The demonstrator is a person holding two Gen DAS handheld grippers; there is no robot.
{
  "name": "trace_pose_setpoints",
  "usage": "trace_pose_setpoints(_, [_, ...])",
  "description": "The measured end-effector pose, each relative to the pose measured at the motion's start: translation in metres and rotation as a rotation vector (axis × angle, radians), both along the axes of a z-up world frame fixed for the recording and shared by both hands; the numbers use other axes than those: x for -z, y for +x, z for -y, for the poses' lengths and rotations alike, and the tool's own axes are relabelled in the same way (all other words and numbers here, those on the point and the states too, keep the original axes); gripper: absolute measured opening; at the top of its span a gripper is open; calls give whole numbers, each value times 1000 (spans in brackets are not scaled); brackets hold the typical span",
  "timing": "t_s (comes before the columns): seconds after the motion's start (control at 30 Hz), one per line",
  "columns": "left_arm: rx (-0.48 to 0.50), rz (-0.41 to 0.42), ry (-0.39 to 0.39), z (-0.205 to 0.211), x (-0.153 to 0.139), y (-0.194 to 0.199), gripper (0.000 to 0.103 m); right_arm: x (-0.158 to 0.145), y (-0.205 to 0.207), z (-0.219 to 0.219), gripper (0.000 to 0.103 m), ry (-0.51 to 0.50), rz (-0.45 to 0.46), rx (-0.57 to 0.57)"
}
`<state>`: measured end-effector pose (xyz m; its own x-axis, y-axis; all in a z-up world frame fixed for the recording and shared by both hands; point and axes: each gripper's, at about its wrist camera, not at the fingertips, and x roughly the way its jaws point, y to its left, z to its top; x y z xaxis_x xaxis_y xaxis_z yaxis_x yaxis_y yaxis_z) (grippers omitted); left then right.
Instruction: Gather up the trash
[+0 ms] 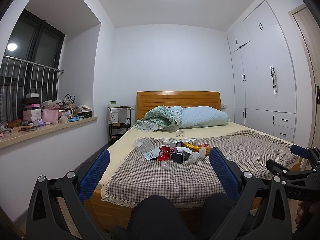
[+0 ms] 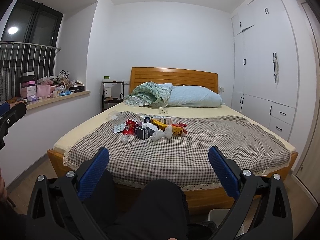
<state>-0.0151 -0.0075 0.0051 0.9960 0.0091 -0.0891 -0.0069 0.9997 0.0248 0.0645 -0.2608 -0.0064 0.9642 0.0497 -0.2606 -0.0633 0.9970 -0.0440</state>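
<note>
A heap of trash point(image 1: 176, 150) point(image 2: 150, 127) lies on the checked cloth point(image 1: 170, 178) in the middle of the bed: a red wrapper point(image 1: 163, 153), a dark small box point(image 1: 181, 156), a yellow packet point(image 1: 193, 146), crumpled white tissue point(image 1: 197, 155) and clear plastic point(image 1: 142, 144). My left gripper point(image 1: 160, 157) is open and empty, held off the foot of the bed, well short of the heap. My right gripper point(image 2: 159, 157) is likewise open and empty, also back from the bed; it shows at the right edge of the left wrist view point(image 1: 298, 160).
A person's dark-clad knees point(image 2: 156, 196) sit low between the fingers. A wooden bed frame point(image 2: 200, 198), pillows and a bunched quilt point(image 2: 152, 94) lie ahead. A cluttered window ledge point(image 1: 46, 120) is left, white wardrobes point(image 1: 266, 80) right, a black trolley point(image 1: 119, 120) beside the headboard. A pale container rim point(image 2: 218, 214) shows by the floor.
</note>
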Motion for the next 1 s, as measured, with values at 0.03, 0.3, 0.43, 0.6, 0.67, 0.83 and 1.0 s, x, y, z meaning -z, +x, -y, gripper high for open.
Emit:
trace_pose_setpoints(0.03, [-1, 1, 0, 0, 0, 0, 97, 0, 0, 0, 95, 0, 0, 0])
trace_pose_setpoints(0.3, [-1, 5, 0, 0, -3, -1, 97, 0, 2, 0, 95, 3, -1, 4])
trace_pose_setpoints(0.43, [-1, 5, 0, 0, -3, -1, 97, 0, 1, 0, 95, 1, 1, 3])
trace_pose_setpoints(0.6, [-1, 7, 2, 1, -4, -1, 97, 1, 1, 0, 95, 1, 4, 6])
trace_pose_setpoints(0.67, [0, 8, 1, 0, -2, -1, 97, 1, 1, 0, 95, 2, 3, 6])
trace_pose_setpoints(0.83, [1, 7, 2, 0, -3, -2, 97, 1, 0, 0, 95, 0, 4, 5])
trace_pose_setpoints(1.0, [2, 8, 5, 1, -3, -2, 97, 1, 0, 0, 95, 1, 3, 5])
